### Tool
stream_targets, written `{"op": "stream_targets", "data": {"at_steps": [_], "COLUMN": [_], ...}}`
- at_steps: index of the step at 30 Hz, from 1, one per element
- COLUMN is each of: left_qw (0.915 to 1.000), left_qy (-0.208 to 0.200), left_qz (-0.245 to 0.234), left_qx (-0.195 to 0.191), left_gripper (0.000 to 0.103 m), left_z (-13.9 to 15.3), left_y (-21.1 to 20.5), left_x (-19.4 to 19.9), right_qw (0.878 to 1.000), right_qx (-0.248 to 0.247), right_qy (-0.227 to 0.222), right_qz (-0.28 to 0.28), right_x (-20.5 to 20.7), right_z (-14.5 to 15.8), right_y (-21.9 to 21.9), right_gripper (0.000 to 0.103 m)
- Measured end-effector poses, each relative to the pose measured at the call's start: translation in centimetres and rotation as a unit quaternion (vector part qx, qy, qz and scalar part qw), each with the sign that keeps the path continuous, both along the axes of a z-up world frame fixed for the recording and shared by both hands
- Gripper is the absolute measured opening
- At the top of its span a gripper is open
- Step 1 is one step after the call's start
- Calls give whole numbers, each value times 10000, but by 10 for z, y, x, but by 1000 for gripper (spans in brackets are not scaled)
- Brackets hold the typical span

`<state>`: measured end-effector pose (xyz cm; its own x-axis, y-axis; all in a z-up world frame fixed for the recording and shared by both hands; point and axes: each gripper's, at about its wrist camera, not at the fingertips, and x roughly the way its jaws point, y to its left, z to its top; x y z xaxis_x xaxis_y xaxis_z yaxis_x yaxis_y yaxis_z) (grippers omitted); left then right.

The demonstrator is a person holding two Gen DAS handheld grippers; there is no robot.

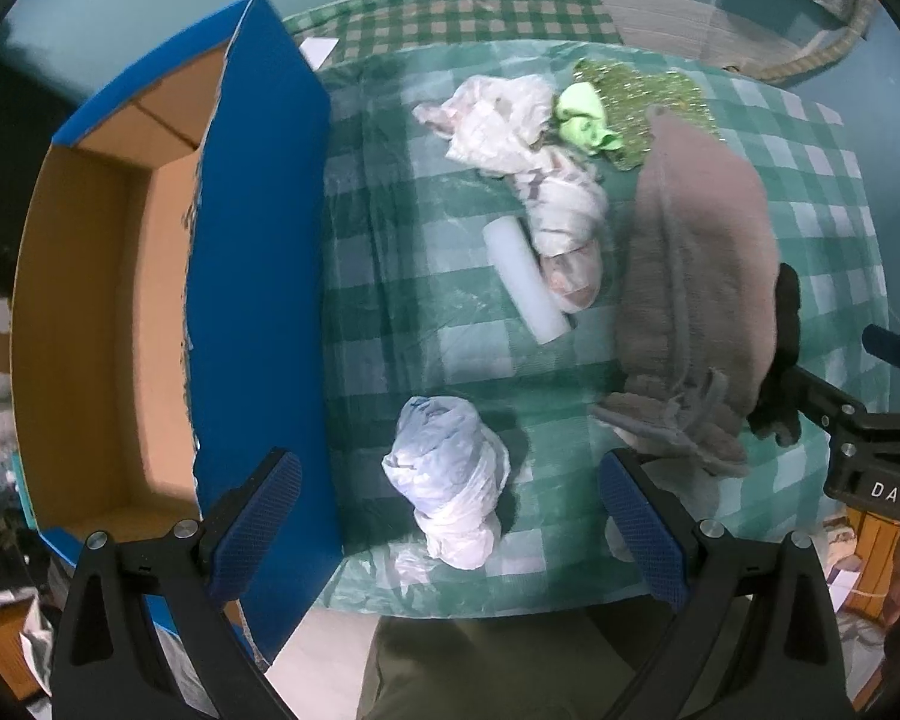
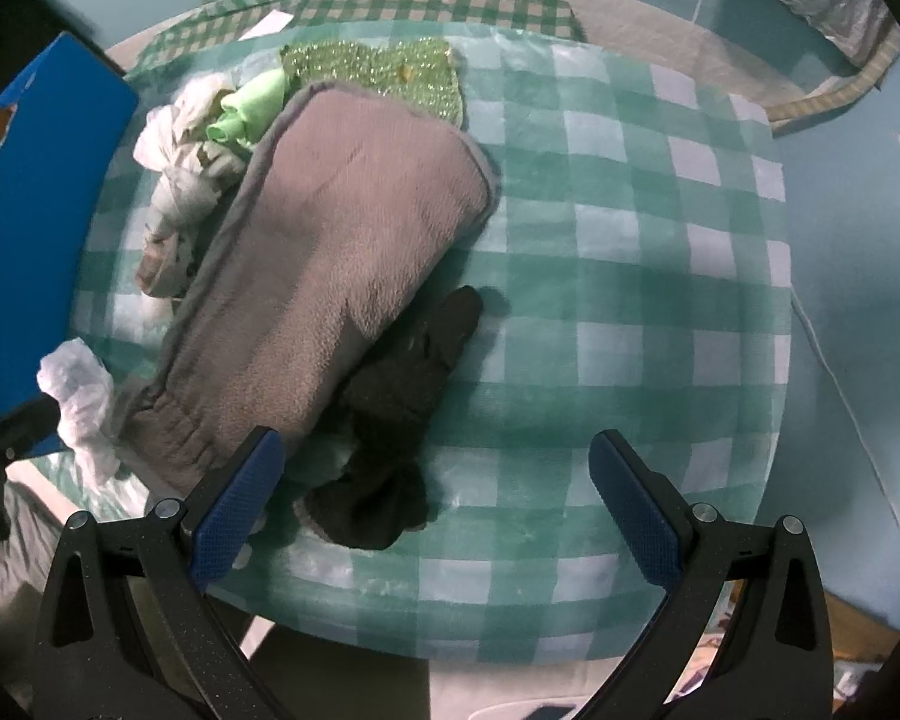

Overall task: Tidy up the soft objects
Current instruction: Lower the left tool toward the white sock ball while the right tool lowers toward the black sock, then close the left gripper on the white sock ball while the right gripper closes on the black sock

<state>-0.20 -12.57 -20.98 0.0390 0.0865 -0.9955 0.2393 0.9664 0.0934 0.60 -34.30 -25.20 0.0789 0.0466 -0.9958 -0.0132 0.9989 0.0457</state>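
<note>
On the green checked table (image 1: 390, 276) lie soft things: a knotted white plastic bag (image 1: 450, 480), a white foam roll (image 1: 525, 279), a crumpled pale cloth bundle (image 1: 546, 180), a light green cloth (image 1: 582, 117), a glittery green piece (image 1: 648, 96), a grey plush towel (image 1: 696, 264) and a dark sock (image 2: 414, 396). My left gripper (image 1: 450, 528) is open, hovering over the white bag. My right gripper (image 2: 438, 504) is open above the dark sock, beside the grey towel (image 2: 330, 276). The right gripper also shows at the edge of the left wrist view (image 1: 858, 420).
A blue cardboard box (image 1: 252, 276) with a brown inside stands open at the table's left edge, also in the right wrist view (image 2: 48, 180). A white card (image 1: 318, 48) lies at the back. The table's right half (image 2: 660, 240) is bare cloth.
</note>
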Motion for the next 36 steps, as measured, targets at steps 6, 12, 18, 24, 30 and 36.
{"op": "stream_targets", "data": {"at_steps": [6,12,18,24,30,36], "left_qw": [9998,9997,9995,9995,9994,9992], "left_qy": [96,111,134,271,284,395], "left_qz": [195,223,270,167,13,-83], "left_qx": [8,51,62,14,198,84], "left_gripper": [100,100,100,100,100,100], "left_z": [-8,-12,-16,-23,-34,-37], "left_y": [11,17,29,24,10,3], "left_x": [6,9,7,1,-2,-9], "right_qw": [10000,9999,10000,10000,9999,9998], "right_qx": [40,74,59,36,3,136], "right_qy": [44,71,52,47,31,129], "right_qz": [21,-7,-12,17,129,111], "right_x": [3,7,9,17,17,10], "right_z": [-8,-13,-20,-30,-35,-39], "right_y": [0,-1,2,14,22,26], "right_gripper": [102,102,102,92,81,49]}}
